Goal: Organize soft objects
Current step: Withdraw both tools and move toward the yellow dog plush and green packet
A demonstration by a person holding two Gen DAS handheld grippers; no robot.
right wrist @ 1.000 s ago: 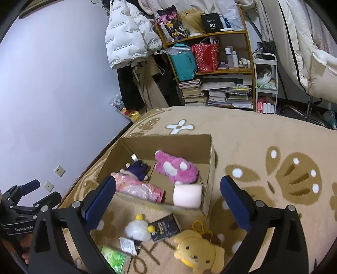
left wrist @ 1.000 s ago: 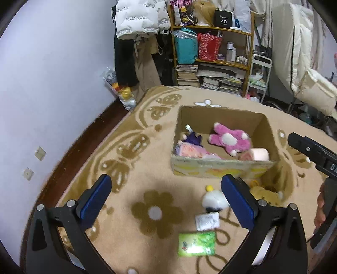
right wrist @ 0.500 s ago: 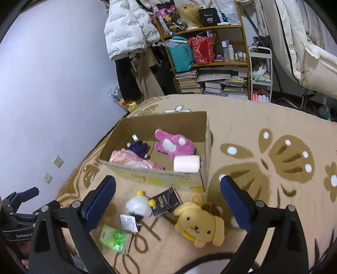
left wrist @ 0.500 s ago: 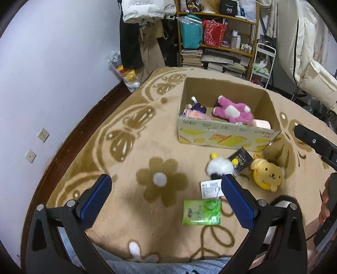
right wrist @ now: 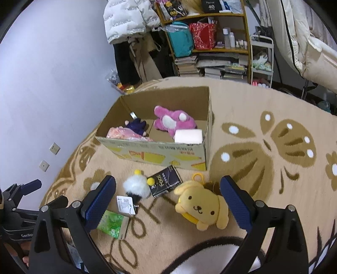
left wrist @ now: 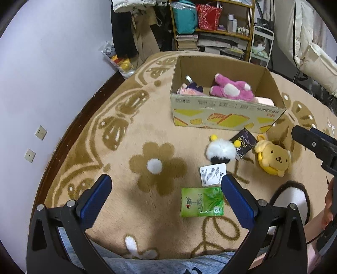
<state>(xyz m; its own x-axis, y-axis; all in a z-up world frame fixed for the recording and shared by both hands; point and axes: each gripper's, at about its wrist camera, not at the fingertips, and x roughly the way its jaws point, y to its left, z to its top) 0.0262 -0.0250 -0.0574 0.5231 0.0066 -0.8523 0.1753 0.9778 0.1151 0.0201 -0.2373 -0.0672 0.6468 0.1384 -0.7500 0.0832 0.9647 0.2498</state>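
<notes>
Left wall (left wrist: pixel 52 73) with two socket plates (left wrist: pixel 41 132); beneath it a tan carpet (left wrist: pixel 126 147) patterned with brown flowers and butterflies. Left tool (left wrist: pixel 166 196): fingers spread wide and released, hovering over the carpet with nothing between them. Just ahead of its right finger lies a green tissue pack (left wrist: pixel 201 202), with a white printed tag (left wrist: pixel 212 174) touching the pack's far edge. Beyond the tag sits a white fluffy toy (left wrist: pixel 221 150) with yellow pom-poms, touching a dark packet (left wrist: pixel 243 143) on its right. Next right, a yellow dog plush (left wrist: pixel 271 158) lies face up on the carpet, near the front right corner of the cardboard box (left wrist: pixel 223 118). Inside the box: a pink bundle (right wrist: pixel 126 133) and a dark purple toy (right wrist: pixel 137 125) at left, a pink plush (right wrist: pixel 172 122) in the middle, a white roll (right wrist: pixel 188 136) at right. Right tool (right wrist: pixel 168 200): fingers likewise wide apart and empty, framing the fluffy toy, packet and dog plush from above. Behind the box, a shelf unit (right wrist: pixel 210 42) crowded with books and bags, and a white jacket (right wrist: pixel 128 19) hanging to its left. A brown-rimmed white slipper (left wrist: pixel 292 198) lies at the near right.
</notes>
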